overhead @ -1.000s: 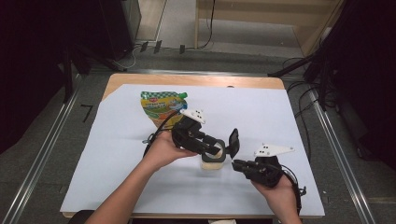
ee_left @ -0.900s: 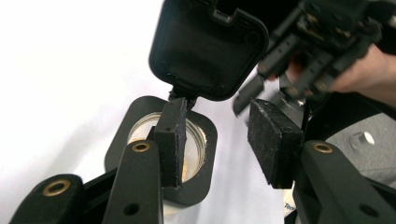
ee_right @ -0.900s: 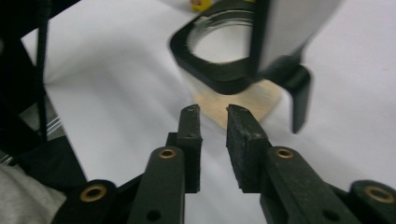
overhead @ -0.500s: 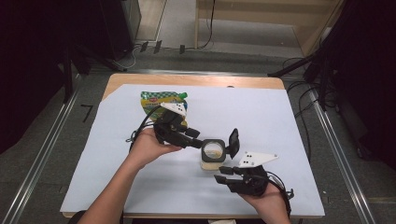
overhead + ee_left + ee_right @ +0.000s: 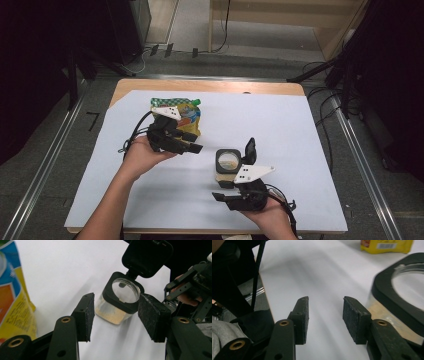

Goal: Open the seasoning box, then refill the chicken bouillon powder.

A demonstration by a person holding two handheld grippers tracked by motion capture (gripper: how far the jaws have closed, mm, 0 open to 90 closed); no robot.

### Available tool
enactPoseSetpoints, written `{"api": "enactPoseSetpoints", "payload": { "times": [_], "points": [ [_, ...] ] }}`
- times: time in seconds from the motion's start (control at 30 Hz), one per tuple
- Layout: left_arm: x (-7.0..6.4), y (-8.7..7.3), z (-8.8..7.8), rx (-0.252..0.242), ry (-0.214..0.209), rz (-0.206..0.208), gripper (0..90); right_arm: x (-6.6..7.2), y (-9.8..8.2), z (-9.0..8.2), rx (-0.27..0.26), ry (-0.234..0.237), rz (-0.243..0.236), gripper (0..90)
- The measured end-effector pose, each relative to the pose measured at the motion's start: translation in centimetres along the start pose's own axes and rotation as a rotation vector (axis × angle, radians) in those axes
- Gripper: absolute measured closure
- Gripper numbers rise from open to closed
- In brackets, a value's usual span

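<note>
Covering most of the counter (image 5: 210, 87), a white sheet (image 5: 280, 125) carries everything. On its far left part lies a colourful pouch (image 5: 186, 116), flat, with a green cap at its top corner; the right hand-held gripper's view shows a barcode on the pouch's yellow edge, but none of its print can be read.

Near the middle of the sheet stands a clear jar (image 5: 228, 165) with a black collar, its black flip lid (image 5: 250, 150) swung up and open on the right side. A low layer of tan powder sits in the bottom, seen through the wall in the left hand-held gripper's view. The jar bears no label that can be read.

The left hand-held gripper (image 5: 192, 147) is held just in front of the pouch, to the jar's left and apart from it; its jaws have just been opening and stand spread, the jar beyond them, nothing between the pads (image 5: 86, 315). The right hand-held gripper (image 5: 225, 197) sits just in front of the jar, pointing left; its jaws have just been opening too, and are spread over bare sheet, with the jar just beside its right pad.
</note>
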State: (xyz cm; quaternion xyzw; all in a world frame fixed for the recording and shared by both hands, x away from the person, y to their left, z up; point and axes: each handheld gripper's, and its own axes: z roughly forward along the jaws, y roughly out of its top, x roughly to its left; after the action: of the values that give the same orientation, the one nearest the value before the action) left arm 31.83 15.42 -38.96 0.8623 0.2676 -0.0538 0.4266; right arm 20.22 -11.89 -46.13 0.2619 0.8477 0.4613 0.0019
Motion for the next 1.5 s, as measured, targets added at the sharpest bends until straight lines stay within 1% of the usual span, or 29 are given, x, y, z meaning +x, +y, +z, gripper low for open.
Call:
{"api": "enactPoseSetpoints", "payload": {
  "times": [0.1,0.17,0.27,0.3,0.43,0.5,0.53,0.6,0.67,0.77,0.83,0.9,0.97,1.0,1.13,1.2,1.3,1.4,1.5],
  "points": [
    [0.4,-0.4,-0.5,-0.004,0.012,-0.010,46.3,0.2,0.2,0.8,0.004,0.003,-0.006,55.4],
    [0.7,-0.6,-0.8,-0.004,0.025,-0.030,44.8,0.2,0.4,1.3,0.002,0.010,0.001,52.6],
    [1.1,-1.0,-1.3,-0.011,0.025,-0.037,44.8,0.3,0.7,1.9,0.014,0.016,-0.006,52.4],
    [1.3,-1.1,-1.5,-0.009,0.026,-0.034,44.8,0.3,0.9,2.2,0.016,0.017,-0.006,52.3],
    [1.8,-1.5,-2.2,-0.018,0.042,-0.046,44.8,0.6,1.5,3.2,0.024,0.028,-0.025,52.4],
    [2.1,-1.7,-2.6,-0.024,0.049,-0.055,44.8,0.7,1.8,3.7,0.026,0.026,-0.035,51.9],
    [2.2,-1.9,-2.7,-0.030,0.049,-0.062,44.8,0.7,1.9,4.0,0.026,0.028,-0.030,51.5],
    [2.5,-2.1,-3.0,-0.026,0.061,-0.068,45.0,0.5,2.1,4.3,0.029,0.034,-0.019,52.3],
    [2.8,-2.3,-3.2,-0.026,0.071,-0.072,45.1,0.2,2.2,4.6,0.018,0.041,-0.012,53.0],
    [3.1,-2.5,-3.6,-0.031,0.076,-0.080,45.4,-0.1,2.3,5.0,0.021,0.042,-0.001,53.3],
    [3.4,-2.7,-3.7,-0.030,0.084,-0.084,45.5,-0.1,2.3,5.1,0.023,0.041,0.005,53.2],
    [3.6,-2.9,-3.9,-0.029,0.091,-0.091,45.5,0.0,2.3,5.2,0.022,0.038,0.001,52.9],
    [3.8,-3.3,-4.1,-0.024,0.108,-0.093,45.4,0.0,2.2,5.3,0.016,0.040,0.003,52.4],
    [3.9,-3.4,-4.1,-0.028,0.104,-0.100,45.4,0.1,2.2,5.3,0.012,0.038,0.007,52.1],
    [4.4,-4.0,-4.5,-0.035,0.108,-0.117,45.4,0.1,2.2,5.5,0.004,0.038,-0.006,51.9],
    [4.6,-4.3,-4.6,-0.020,0.126,-0.117,45.4,0.1,2.2,5.6,0.005,0.043,-0.011,51.6],
    [5.2,-4.8,-4.8,-0.007,0.136,-0.127,45.4,0.2,2.1,5.7,0.015,0.038,-0.019,51.4],
    [5.8,-5.1,-5.1,-0.019,0.137,-0.139,45.5,0.3,2.0,5.8,0.019,0.041,-0.027,51.4],
    [6.5,-5.5,-5.5,-0.027,0.144,-0.161,45.7,0.3,1.9,5.9,0.024,0.043,-0.028,51.4]
  ]
}}
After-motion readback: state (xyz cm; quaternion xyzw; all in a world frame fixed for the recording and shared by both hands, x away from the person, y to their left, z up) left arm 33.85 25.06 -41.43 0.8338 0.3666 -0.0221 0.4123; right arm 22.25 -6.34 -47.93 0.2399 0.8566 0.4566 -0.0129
